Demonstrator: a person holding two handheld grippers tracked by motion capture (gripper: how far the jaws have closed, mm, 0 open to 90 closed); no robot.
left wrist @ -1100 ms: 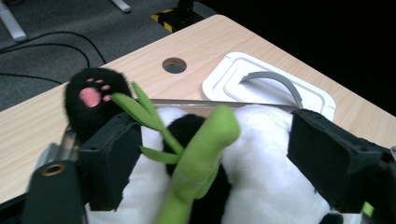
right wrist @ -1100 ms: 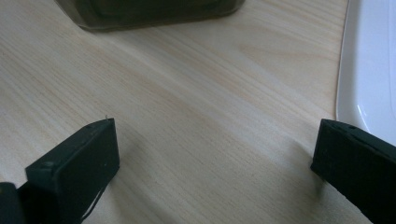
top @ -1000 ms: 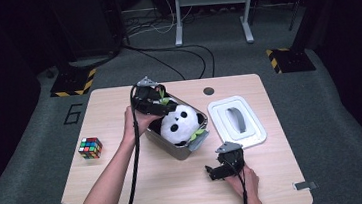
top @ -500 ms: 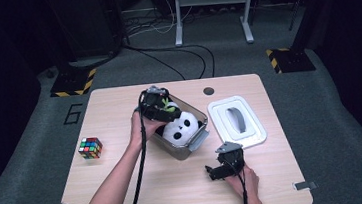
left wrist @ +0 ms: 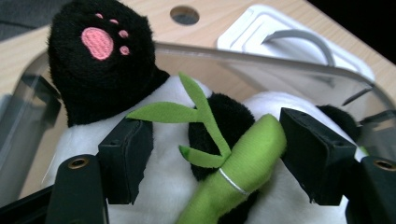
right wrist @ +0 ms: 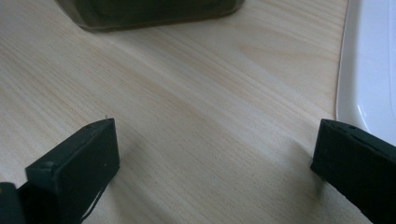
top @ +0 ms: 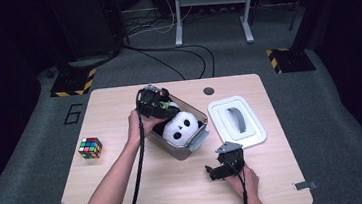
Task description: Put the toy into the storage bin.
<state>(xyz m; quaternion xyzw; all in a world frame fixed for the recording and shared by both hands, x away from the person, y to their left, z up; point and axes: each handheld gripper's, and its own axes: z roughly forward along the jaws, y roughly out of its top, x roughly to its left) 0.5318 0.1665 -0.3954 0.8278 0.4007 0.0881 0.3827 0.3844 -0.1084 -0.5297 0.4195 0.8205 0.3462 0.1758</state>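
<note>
A panda plush [top: 182,127] lies in a clear grey bin [top: 196,141] at the table's middle. My left gripper [top: 161,106] hangs over the bin's back-left end. In the left gripper view it [left wrist: 219,161] is open, its jaws either side of the plush's green bamboo stalk [left wrist: 243,161] without touching it. Above them is a black paw with a pink pad [left wrist: 100,44]. My right gripper [top: 220,169] rests open on the bare wood in front of the bin, and nothing lies between its jaws [right wrist: 210,163].
The bin's white lid [top: 236,123] lies handle up to the right of the bin, close to my right gripper [right wrist: 373,70]. A colour cube [top: 90,148] sits at the table's left. A round cable hole [top: 209,90] is near the back edge.
My left gripper has moved a little to the right and down over the bin, closer to the plush. The right gripper has stayed put.
</note>
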